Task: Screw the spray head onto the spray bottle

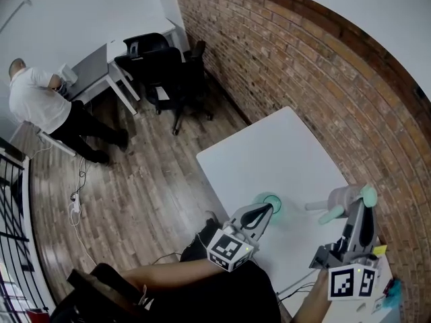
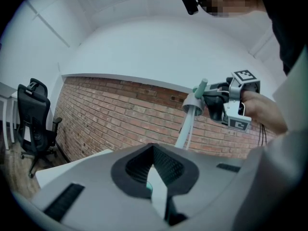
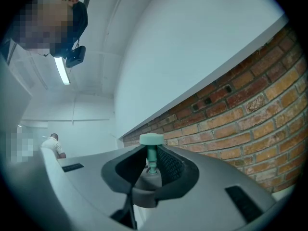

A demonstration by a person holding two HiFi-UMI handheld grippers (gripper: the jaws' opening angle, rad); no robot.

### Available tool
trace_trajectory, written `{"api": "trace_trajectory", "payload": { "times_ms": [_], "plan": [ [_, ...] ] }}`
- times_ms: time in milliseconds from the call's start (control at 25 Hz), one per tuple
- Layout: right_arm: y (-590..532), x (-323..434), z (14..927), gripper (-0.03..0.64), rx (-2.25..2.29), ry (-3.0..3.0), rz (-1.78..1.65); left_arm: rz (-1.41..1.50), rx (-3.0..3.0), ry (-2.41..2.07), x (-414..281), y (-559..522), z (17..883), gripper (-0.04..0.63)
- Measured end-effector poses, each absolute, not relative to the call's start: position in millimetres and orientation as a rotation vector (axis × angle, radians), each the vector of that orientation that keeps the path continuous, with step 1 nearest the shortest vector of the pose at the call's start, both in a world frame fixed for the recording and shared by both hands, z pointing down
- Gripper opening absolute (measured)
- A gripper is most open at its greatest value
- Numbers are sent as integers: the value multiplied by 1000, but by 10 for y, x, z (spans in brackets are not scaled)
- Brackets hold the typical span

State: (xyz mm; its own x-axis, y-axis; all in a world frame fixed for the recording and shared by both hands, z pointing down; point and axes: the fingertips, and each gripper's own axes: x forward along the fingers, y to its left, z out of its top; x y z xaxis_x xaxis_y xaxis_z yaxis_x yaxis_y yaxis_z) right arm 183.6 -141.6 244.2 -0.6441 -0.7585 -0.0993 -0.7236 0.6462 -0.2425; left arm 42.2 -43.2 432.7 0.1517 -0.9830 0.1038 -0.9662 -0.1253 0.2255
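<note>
Over the white table's (image 1: 283, 147) near edge, the left gripper (image 1: 267, 212) extends almost level from a bare forearm (image 1: 161, 272), jaws pressed together. Toward the table's right side, the right gripper (image 1: 357, 210), held in the right hand (image 2: 262, 112), tilts slightly upward, clamped on the spray head (image 1: 339, 198).
</note>
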Motion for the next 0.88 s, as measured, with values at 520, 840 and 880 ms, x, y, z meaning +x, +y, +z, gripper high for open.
{"api": "trace_trajectory", "payload": {
  "times_ms": [520,840,880],
  "plan": [
    [-1287,1787,2384,71,-1182,2666,-268,-120,2165,-1909,414,-299,4338,-2],
    [-1212,1681,2394,71,-1159,2691,-253,-133,2129,-1899,385,-244,4378,-2],
    [-1206,1680,2388,71,-1159,2690,-253,-133,2131,-1897,388,-240,4373,-2]
  ]
}}
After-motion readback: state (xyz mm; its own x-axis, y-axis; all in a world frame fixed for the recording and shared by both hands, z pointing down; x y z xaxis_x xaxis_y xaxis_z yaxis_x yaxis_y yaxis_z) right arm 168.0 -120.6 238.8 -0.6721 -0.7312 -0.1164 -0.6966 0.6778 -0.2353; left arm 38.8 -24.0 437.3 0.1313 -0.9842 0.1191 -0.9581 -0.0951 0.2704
